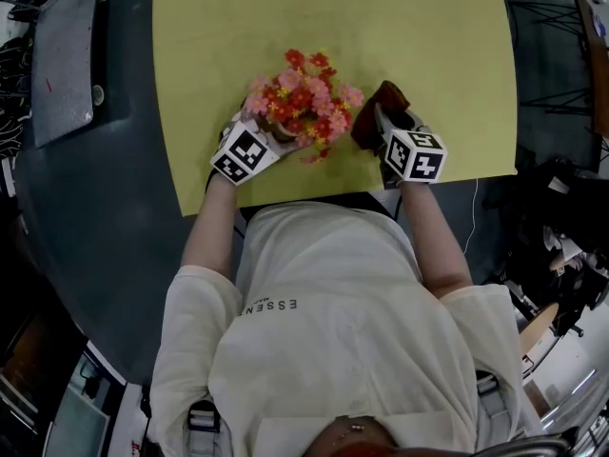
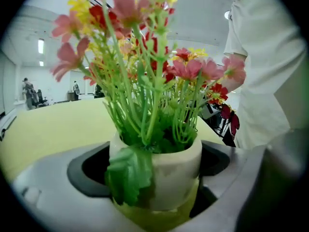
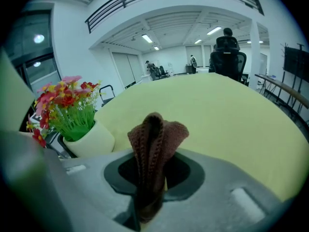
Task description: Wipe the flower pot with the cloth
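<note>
Left gripper view first: the pot (image 2: pixel 171 170) stands upright right in the left gripper (image 2: pixel 154 154), its pale wall filling the gap. The jaws are spread wide, and both look to be pressing the pot's sides, so I call that a hold. Flowers (image 2: pixel 145 57) shoot straight up out of it, and a leaf (image 2: pixel 128 175) droops over the near rim.

Over to the right gripper view: the right gripper (image 3: pixel 152 180) has its jaws pinched together on the cloth (image 3: pixel 155 137), a brown knit fold sticking up past the tips. Here's the key relation: the pot lies to the left of the cloth, close by but not touching, its long axis vertical and its side wall open on the cloth's side. A leftward sweep looks like what brings the cloth onto it. The table (image 3: pixel 222 110) is bare yellow-green beyond. Behind it is a bright open office, with a chair (image 3: pixel 228 57) at the far edge.

Head view now: both grippers sit near the table's near edge, the left under the flowers, the right just beside them with the cloth up. The right one is the wiping hand, and the left looks set to steady the pot.
</note>
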Demonstrator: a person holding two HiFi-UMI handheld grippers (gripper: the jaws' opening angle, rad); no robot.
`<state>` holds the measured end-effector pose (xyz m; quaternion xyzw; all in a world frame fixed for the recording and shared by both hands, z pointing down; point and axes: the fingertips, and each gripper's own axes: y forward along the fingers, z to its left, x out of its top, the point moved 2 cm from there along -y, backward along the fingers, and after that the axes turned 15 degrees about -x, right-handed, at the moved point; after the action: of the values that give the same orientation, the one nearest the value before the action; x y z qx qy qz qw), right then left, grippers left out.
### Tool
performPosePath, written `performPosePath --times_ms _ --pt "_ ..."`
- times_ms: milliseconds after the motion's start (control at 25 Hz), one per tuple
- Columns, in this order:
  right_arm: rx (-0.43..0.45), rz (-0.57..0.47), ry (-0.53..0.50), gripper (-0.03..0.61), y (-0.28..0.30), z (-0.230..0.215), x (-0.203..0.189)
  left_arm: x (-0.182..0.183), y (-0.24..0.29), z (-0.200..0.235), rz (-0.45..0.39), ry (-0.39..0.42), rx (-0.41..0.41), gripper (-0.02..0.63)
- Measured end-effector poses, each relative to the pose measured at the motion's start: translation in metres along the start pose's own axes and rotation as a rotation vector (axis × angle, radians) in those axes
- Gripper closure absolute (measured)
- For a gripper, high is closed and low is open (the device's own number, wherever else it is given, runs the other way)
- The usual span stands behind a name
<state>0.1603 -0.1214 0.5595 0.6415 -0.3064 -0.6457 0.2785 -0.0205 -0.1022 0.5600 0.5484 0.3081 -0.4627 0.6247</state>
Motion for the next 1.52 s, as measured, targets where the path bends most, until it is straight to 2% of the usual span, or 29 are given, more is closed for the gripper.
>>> performPosePath --times_ms 120,320,480,640,800,1000,1200,1360,1440,1520 --pt "0.031 -0.021 -0.03 0.517 -0.001 -0.001 0.006 0.021 0.002 0.004 -0.024 -0.006 0.068 0.064" --pt "0.113 -0.058 -0.086 0.517 0.002 0.019 0.021 0.066 -0.007 0.015 -0.14 -0.086 0.166 0.064" --pt "0.221 -0.121 -0.163 0.517 -0.006 0.055 0.037 0.106 -0.015 0.017 -0.194 -0.147 0.189 0.064" --pt "0.314 -0.23 -0.253 0.517 -0.024 0.086 0.058 0.131 -0.022 0.022 -0.212 -0.158 0.219 0.064" --pt "0.371 -0.299 -0.274 0.517 -0.038 0.099 0.073 0.148 -0.036 0.028 -0.26 -0.174 0.255 0.064" --pt "0.449 -0.318 -0.295 0.517 -0.055 0.114 0.075 0.166 -0.037 0.032 -0.287 -0.156 0.297 0.064" --pt "0.535 -0.333 -0.328 0.517 -0.071 0.137 0.068 0.178 -0.038 0.033 -0.336 -0.16 0.316 0.064" --pt "0.61 -0.34 -0.392 0.517 -0.079 0.152 0.056 0.183 -0.04 0.028 -0.345 -0.151 0.311 0.064" --pt "0.597 -0.341 -0.404 0.517 -0.073 0.147 0.054 0.185 -0.04 0.025 -0.341 -0.152 0.302 0.064" --pt "0.548 -0.338 -0.366 0.517 -0.064 0.13 0.059 0.187 -0.037 0.018 -0.338 -0.156 0.281 0.064"
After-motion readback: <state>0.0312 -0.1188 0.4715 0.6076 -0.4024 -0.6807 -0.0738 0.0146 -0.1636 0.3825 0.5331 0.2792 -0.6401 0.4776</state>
